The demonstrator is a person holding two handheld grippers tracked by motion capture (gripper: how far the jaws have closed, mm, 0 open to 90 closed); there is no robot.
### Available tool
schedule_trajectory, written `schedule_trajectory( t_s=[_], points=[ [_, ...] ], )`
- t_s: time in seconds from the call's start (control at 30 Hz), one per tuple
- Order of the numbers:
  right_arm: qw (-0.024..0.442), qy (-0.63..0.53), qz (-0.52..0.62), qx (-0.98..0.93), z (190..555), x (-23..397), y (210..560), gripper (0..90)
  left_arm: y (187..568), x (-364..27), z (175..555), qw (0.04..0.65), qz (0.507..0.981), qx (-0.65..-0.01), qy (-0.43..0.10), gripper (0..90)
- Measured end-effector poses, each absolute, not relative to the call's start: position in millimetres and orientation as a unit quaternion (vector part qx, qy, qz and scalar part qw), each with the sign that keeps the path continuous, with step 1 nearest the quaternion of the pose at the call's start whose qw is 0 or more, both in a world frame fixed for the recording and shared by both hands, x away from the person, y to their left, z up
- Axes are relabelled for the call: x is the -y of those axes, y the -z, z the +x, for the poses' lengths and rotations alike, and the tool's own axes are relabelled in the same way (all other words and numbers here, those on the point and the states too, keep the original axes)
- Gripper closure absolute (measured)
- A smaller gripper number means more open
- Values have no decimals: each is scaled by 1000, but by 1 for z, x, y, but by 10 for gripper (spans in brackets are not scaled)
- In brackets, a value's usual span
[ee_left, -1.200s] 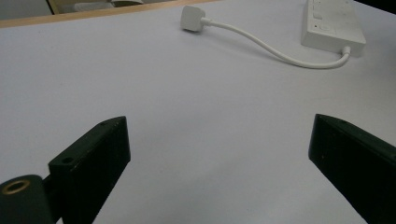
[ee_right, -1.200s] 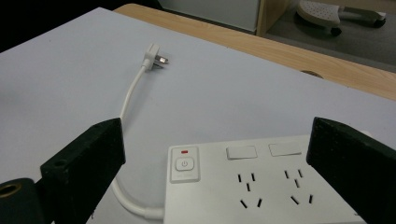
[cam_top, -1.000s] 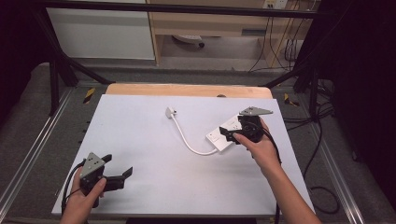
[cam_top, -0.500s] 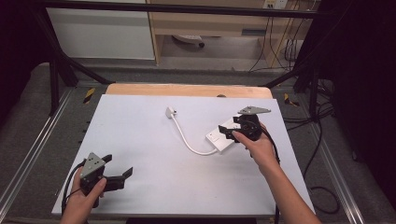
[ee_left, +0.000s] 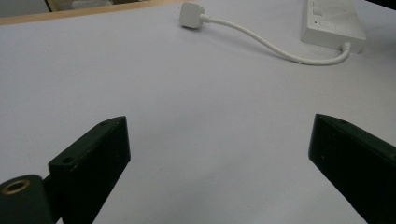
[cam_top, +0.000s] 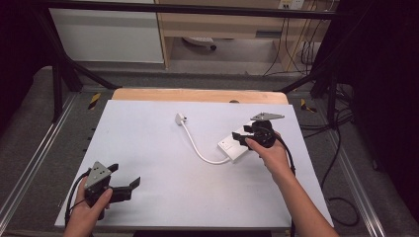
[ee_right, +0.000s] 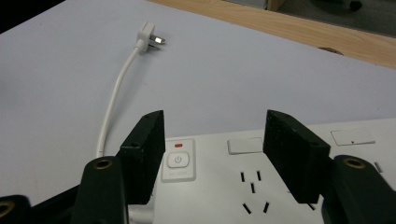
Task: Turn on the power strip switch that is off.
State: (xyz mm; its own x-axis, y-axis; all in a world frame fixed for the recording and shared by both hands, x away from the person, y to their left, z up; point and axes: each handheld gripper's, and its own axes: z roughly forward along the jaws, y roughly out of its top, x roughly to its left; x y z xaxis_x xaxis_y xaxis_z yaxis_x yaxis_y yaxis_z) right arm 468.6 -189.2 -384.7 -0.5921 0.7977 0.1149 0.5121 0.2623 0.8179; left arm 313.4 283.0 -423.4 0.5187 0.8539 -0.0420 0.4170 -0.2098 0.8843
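The right gripper is held over the white power strip, its jaws just closing, not yet pinching. The left gripper is spread above the surface.

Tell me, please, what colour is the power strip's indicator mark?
Red, clearest in the right gripper view.

A lab-style recording bay: a white-topped table framed by black metal struts, with loose black cables on grey carpet.
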Motion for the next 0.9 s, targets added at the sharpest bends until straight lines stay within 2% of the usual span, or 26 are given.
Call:
schedule_trajectory(
  t_s=[0.73, 0.9],
  points=[
    [171, -415, 436, -780, 478, 187, 406, 558, 424, -284, 313, 454, 744, -428, -239, 57],
    [169, -412, 437, -782, 479, 187, 408, 561, 424, -284, 313, 453, 745, -427, -240, 56]
  ],
)
